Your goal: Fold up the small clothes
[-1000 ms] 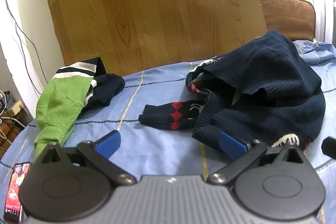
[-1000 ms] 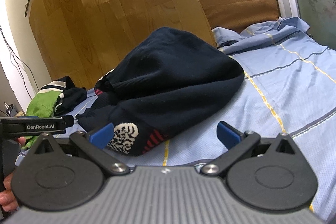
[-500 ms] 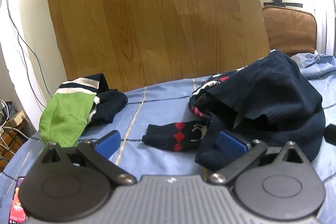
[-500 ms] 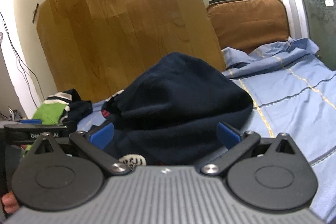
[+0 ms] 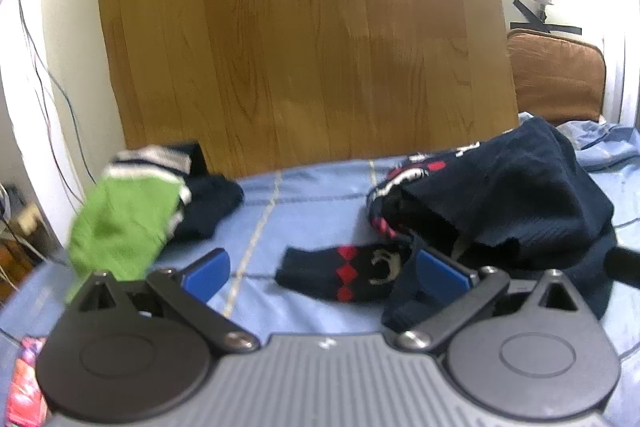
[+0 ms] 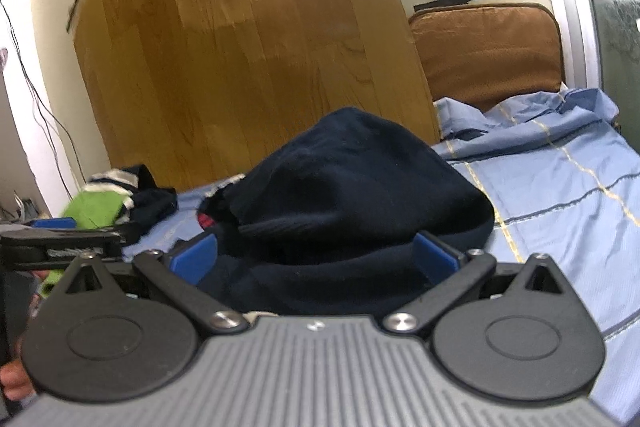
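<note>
A crumpled dark navy sweater (image 5: 512,195) with red and white pattern lies on the blue bed sheet (image 5: 304,195); one patterned sleeve (image 5: 344,271) stretches left. My left gripper (image 5: 322,269) is open and empty, low over the sheet, its right finger by the sleeve's inner end. My right gripper (image 6: 316,257) is open and empty, its fingers on either side of the sweater's (image 6: 352,195) near hem. The left gripper also shows in the right wrist view (image 6: 60,245).
A green, white and navy garment pile (image 5: 132,211) lies at the far left. A wooden board (image 5: 304,39) leans against the wall behind. A brown cushion (image 6: 488,55) stands at the bed's head. A phone (image 5: 24,379) lies at the near left edge.
Both grippers have dropped lower and moved in towards the sweater. The right gripper now straddles its hem. Both stayed open.
</note>
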Available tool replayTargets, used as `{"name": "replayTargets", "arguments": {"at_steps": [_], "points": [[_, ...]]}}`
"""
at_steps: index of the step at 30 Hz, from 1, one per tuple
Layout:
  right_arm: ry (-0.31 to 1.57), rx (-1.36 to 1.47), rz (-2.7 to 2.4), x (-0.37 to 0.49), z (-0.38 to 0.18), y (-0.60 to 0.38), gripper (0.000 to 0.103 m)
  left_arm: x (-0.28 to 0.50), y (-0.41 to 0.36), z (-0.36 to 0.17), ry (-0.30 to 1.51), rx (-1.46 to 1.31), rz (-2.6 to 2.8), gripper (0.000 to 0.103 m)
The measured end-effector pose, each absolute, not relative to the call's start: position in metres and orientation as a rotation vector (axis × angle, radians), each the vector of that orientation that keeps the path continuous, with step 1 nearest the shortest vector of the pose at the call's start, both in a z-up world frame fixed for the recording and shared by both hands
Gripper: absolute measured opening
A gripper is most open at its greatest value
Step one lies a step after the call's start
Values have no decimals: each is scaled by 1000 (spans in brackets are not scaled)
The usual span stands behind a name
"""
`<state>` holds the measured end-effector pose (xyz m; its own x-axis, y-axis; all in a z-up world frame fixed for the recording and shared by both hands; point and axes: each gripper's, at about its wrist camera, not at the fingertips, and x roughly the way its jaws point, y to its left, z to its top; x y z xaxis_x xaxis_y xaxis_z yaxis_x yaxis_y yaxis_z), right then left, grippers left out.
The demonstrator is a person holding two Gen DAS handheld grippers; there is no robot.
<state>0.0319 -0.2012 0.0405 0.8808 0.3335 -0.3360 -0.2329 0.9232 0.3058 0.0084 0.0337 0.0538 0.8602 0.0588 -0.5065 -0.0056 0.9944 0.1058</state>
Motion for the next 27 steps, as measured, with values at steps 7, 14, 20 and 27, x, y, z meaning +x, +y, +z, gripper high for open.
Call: {"name": "replayTargets", "arguments": {"at_steps": [7,14,20,27], "points": [[423,164,337,53,40,-190,102,18,82,39,594,-26,38,103],[385,-136,393,88,39,-137,75,17,117,32,595,-114,74,103],[318,-121,278,123,52,-178,11,19,117,34,577,-116,26,103],[38,130,-117,66,118,-339,10,43,72,28,641,-128,-148,103]]}}
